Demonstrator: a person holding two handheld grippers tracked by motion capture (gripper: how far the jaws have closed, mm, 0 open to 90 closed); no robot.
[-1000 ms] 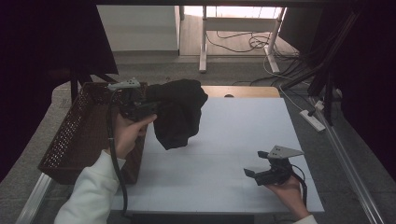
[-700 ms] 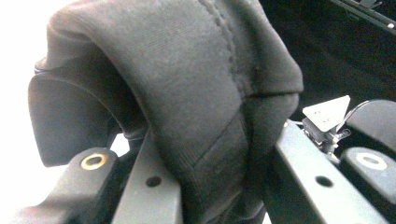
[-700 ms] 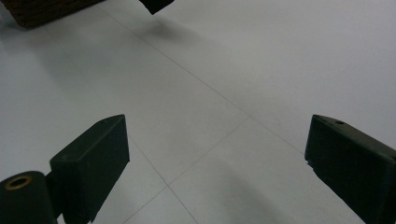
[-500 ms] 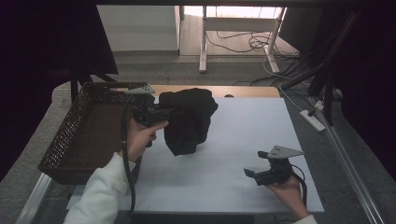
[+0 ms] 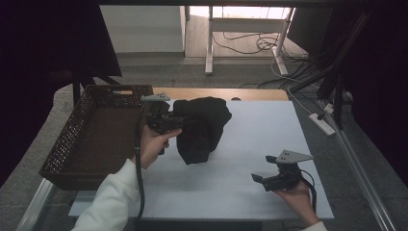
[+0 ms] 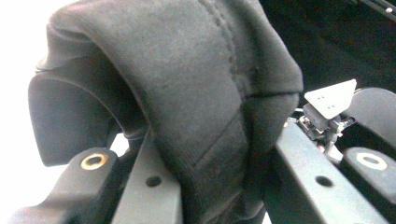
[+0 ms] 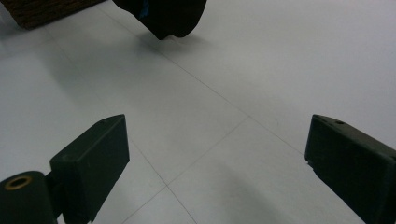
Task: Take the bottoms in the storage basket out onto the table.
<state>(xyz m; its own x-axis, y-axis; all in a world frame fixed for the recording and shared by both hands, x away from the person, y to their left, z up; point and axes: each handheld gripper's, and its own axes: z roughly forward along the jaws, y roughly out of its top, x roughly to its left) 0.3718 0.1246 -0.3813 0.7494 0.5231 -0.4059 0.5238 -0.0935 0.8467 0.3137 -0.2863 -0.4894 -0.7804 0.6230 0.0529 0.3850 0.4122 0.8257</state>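
Hanging from the left claw (image 5: 166, 120), a black knitted garment (image 5: 199, 127) droops in a bunched fold above the white tabletop (image 5: 240, 187), just right of the brown wicker basket (image 5: 82, 139) at the tabletop's left edge. In the left gripper view the fabric (image 6: 196, 93) is bunched thickly between the two black jaws, so this claw is clenched on the cloth and carries its whole weight; the lower end of the bundle seems to hover just off the surface or barely brush it, and I cannot tell which.

Near the front right of the tabletop the right claw (image 5: 272, 179) rests in the person's hand, well apart from the garment. Its own view shows the jaws spread wide with nothing but bare white surface between them, so it is released and empty, with the dark bundle (image 7: 163, 14) hanging farther off.

The likely trouble lies in the grip: a thick soft wad can creep out between smooth jaws, especially if the hand swings or tilts, and the cloth would drop in a heap. If the trailing end drags on the tabletop, that friction would pull on the same hold. Should the garment be meant for laying flat, one claw alone would leave it crumpled.
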